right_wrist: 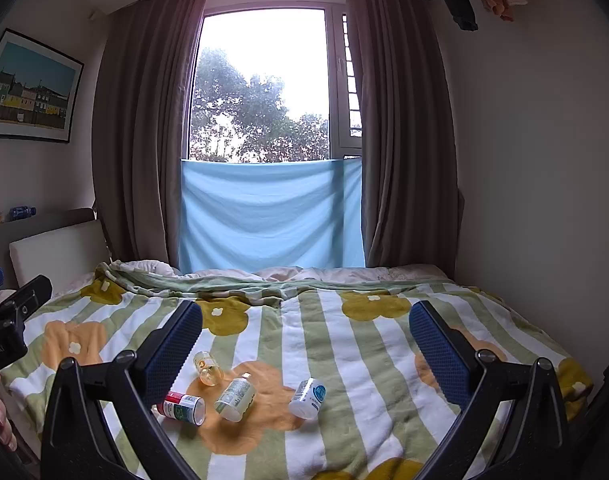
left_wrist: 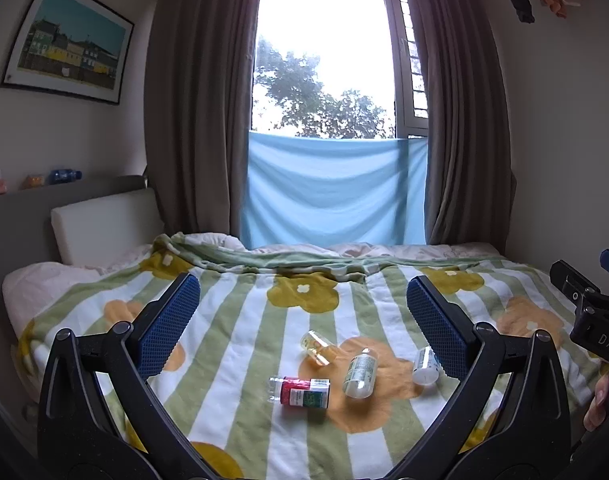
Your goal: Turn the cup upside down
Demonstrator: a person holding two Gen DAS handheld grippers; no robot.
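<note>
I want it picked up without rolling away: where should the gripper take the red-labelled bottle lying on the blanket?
Probably across the labelled middle of the red-labelled bottle, coming down from above. It lies on its side on the soft blanket, so finger pads on its two long sides should stop it rolling.

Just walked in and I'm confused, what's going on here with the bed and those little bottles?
A person holds a gripper in each hand over a bed with a striped flower blanket. Both the left gripper and the right gripper are open and empty, held above the blanket. Four small containers lie on their sides on it: a red-labelled bottle, a yellowish clear cup, a green-labelled bottle and a white bottle. Nothing has been picked up yet.
</note>
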